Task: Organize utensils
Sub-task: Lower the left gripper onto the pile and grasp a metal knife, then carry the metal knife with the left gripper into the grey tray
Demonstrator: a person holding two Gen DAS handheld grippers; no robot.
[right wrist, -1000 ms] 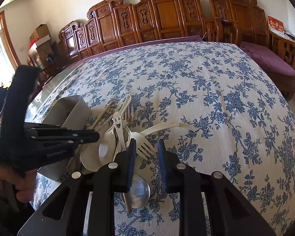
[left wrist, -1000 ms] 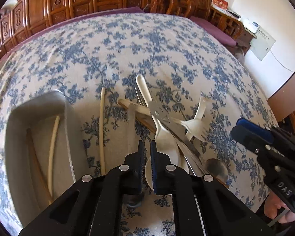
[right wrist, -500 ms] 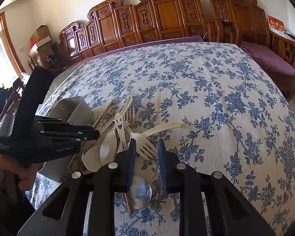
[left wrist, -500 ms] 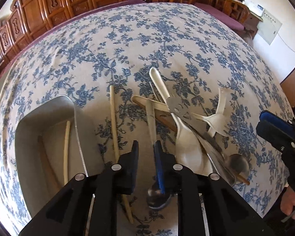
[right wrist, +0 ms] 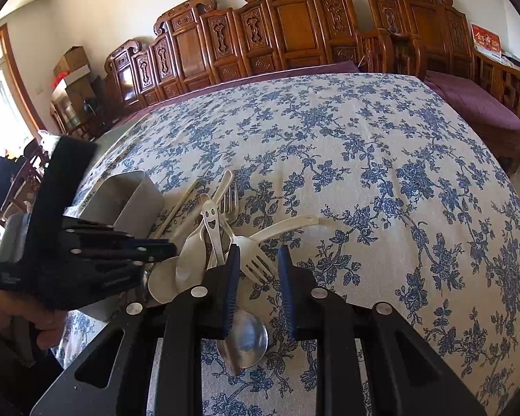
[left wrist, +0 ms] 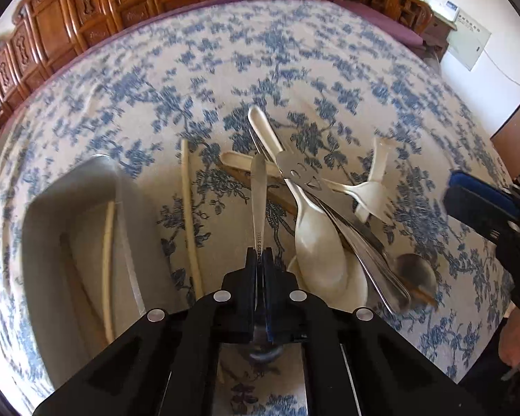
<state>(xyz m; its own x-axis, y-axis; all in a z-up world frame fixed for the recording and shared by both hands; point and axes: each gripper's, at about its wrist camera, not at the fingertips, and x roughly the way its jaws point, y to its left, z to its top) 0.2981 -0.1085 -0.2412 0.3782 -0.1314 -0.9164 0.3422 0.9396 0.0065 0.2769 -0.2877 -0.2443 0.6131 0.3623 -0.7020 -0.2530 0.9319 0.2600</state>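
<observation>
Steel spoon [left wrist: 259, 204] is pinched tight in the left gripper [left wrist: 259, 260] right beside the grey bin [left wrist: 86, 187], so lift straight, then drop it in.

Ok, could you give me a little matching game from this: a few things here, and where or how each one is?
Things:
1 steel spoon
2 grey tray
3 smiley-face utensil
4 right tongs

States:
A open, empty
B atop the utensil heap
C clamped in left tongs
D holds two chopsticks

Pairs: 1-C, 2-D, 3-B, 4-A.
</observation>
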